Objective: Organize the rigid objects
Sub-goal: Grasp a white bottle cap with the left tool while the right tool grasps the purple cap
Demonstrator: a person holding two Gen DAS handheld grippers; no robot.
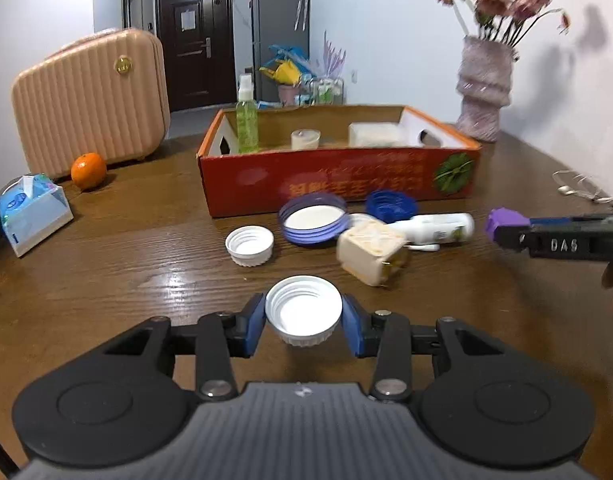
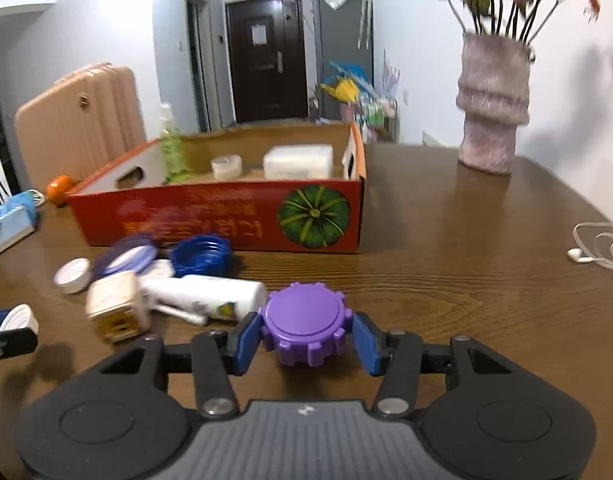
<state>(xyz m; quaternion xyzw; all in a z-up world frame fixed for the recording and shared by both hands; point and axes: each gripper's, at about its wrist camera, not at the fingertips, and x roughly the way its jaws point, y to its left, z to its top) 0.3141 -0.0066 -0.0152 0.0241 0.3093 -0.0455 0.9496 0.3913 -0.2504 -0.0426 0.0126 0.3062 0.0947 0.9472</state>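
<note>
My left gripper (image 1: 303, 322) is shut on a white screw cap (image 1: 303, 308), open side up, just above the wooden table. My right gripper (image 2: 306, 340) is shut on a purple ribbed cap (image 2: 306, 320); it also shows at the right of the left wrist view. Between us lie a second white cap (image 1: 250, 246), a purple-rimmed lid (image 1: 312, 220), a blue cap (image 1: 390, 204), a white bottle (image 1: 434, 228) on its side and a beige plug adapter (image 1: 372, 250). Behind them the red cardboard box (image 1: 338, 176) holds a green spray bottle (image 1: 247, 120), a small jar (image 1: 305, 139) and a white block (image 1: 376, 134).
A pink suitcase (image 1: 90, 100), an orange (image 1: 88, 170) and a tissue pack (image 1: 32, 212) stand at the left. A vase of flowers (image 1: 484, 88) stands at the back right, and white earphones (image 2: 598, 248) lie near the right edge. Bare wood shows right of the box.
</note>
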